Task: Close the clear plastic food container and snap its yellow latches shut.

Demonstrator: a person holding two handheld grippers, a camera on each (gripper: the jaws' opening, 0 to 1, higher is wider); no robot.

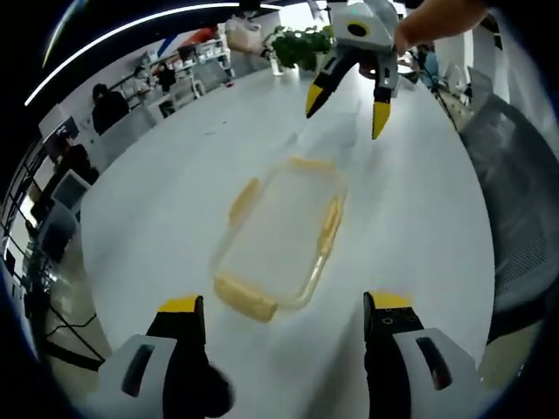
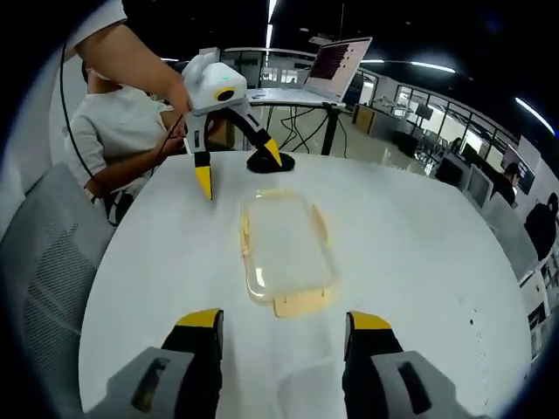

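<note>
A clear plastic food container (image 1: 279, 229) (image 2: 285, 249) lies flat in the middle of the white table, its lid apparently resting on it. Yellow latches stick out around its rim; the one nearest the right gripper view (image 2: 302, 304) lies spread flat on the table. My left gripper (image 1: 284, 305) hovers open just short of one short end, nothing between its jaws. At the opposite end my right gripper (image 2: 284, 320) is open and empty too. Each shows in the other's view, beyond the container: the right gripper (image 1: 348, 106) and the left gripper (image 2: 238, 168), both held above the table.
The round white table (image 1: 157, 192) (image 2: 419, 253) has bare surface around the container. A grey mesh chair (image 1: 515, 201) (image 2: 44, 253) stands at its edge. A black round base (image 2: 269, 163) sits behind the container. A seated person (image 2: 118, 131) and a plant (image 1: 301, 44) are nearby.
</note>
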